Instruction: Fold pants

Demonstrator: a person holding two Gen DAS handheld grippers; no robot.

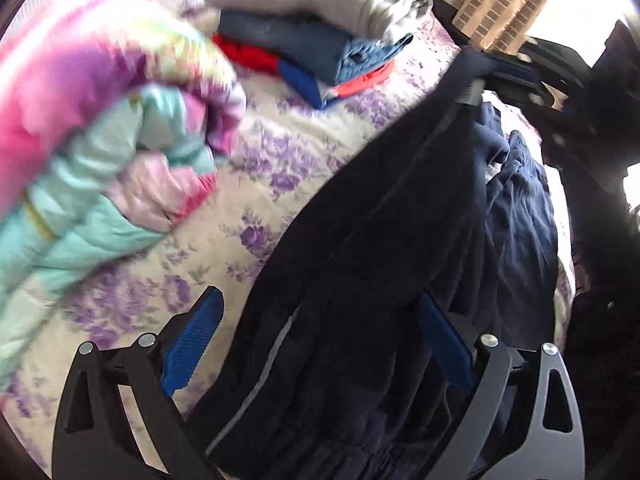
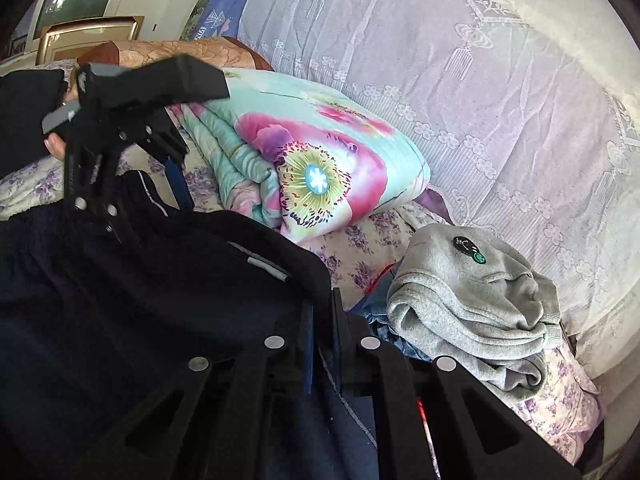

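Holding the dark pants with only the clenched right hand-held gripper, while the left hand-held gripper gapes wide, may let them slip sideways.

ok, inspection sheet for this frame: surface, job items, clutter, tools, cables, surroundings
Surface: bed with purple floral sheet, partly covered.
Job's things: dark navy pants draped across the bed, grey piping along a seam.
Clutter: folded floral quilt; stack of folded clothes, grey sweatshirt on top; rumpled navy garment beyond the pants.
Grippers: left tool open, pants between its blue pads but not pinched; right tool shut on the pants' edge.
Cables: nothing seen.
Surroundings: lace-covered backrest behind the bed; gold picture frame by the wall.
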